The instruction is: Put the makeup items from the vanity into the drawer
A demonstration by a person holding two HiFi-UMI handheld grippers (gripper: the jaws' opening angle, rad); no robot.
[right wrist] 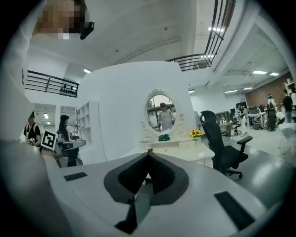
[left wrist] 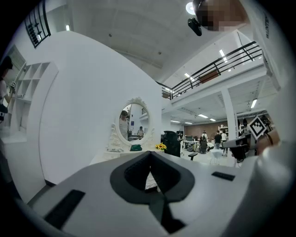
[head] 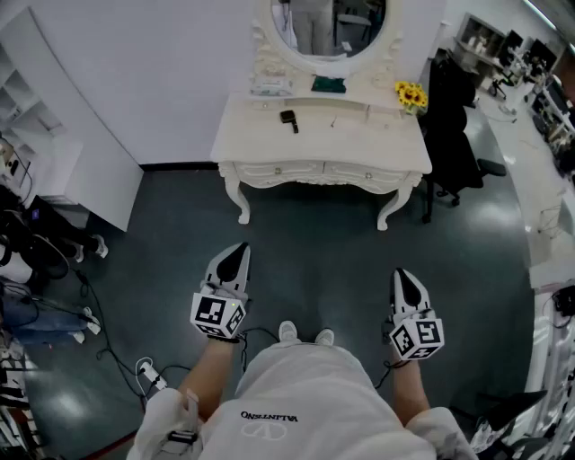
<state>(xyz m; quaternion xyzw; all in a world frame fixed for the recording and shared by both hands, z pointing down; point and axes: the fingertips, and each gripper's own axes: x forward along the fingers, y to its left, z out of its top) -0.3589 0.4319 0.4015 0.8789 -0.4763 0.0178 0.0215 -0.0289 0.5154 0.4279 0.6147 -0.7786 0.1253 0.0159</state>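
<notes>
Vanity (head: pixel 260 135) stands against wall (head: pixel 162 72), dark floor (head: pixel 314 243) before its front edge.

Bright even ceiling light, soft shadows, fisheye-warped dark edges, blurred foreground

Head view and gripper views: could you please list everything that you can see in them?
vanity: one, white, against the far wall
mirror: one, oval, white frame, on the vanity
small item: one, black, vanity top, left of centre
green item: one, dark green, raised shelf under the mirror
sunflowers: one bunch, yellow, vanity's right end
office chair: one, black, right of the vanity
power strip: one, white, floor at lower left
shoes: two, white, on the dark floor
left gripper: one, white and black, jaws shut, empty
right gripper: one, white and black, jaws shut, empty
</notes>
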